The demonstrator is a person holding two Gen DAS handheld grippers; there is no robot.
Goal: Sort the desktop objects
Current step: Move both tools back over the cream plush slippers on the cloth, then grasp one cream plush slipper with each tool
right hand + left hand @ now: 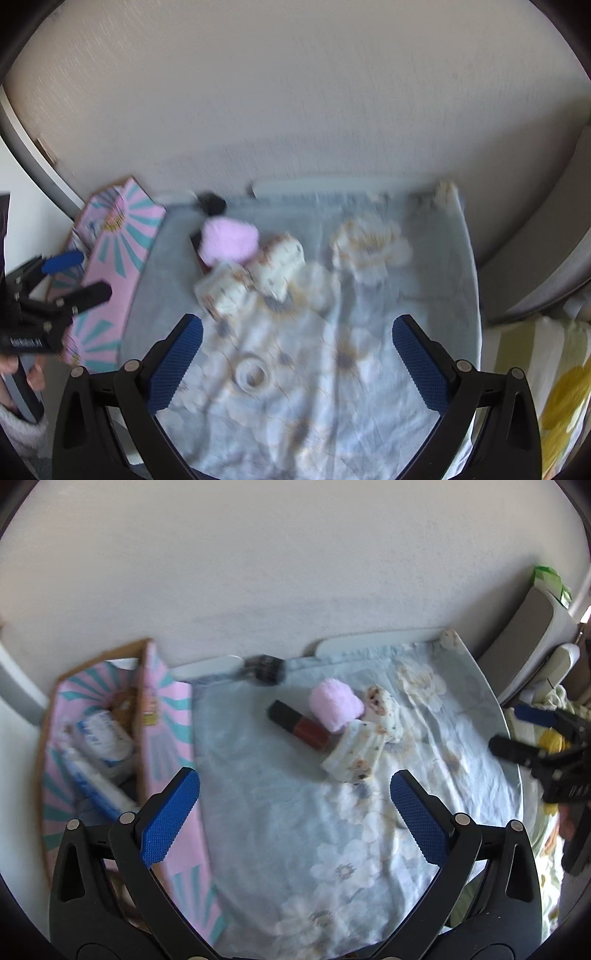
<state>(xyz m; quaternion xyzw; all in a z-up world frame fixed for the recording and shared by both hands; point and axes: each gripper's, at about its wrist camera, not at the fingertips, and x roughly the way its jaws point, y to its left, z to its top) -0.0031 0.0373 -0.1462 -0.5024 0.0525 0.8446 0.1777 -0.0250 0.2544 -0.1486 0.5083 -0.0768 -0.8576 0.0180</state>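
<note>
Left wrist view shows us partway: some items lie in the patterned box (74, 738) at left, while the pink roll (334, 703), red-and-black bottle (299, 727) and printed bundles (354, 755) wait mid-frame on the worktop (280, 830), both grippers' fingers (168, 819) spread and empty.

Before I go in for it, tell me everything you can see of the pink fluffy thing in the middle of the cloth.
The pink fluffy rolled cloth looks like soft plush fabric, rolled into a stubby cylinder lying on its side on the pale blue flowered cloth. Its surface is fuzzy and evenly light pink, with no print visible. It lies against the red and black cylindrical bottle on one side and the rolled white patterned cloths on the other. In the blurred right wrist view it appears again. Neither tool touches it.
</note>
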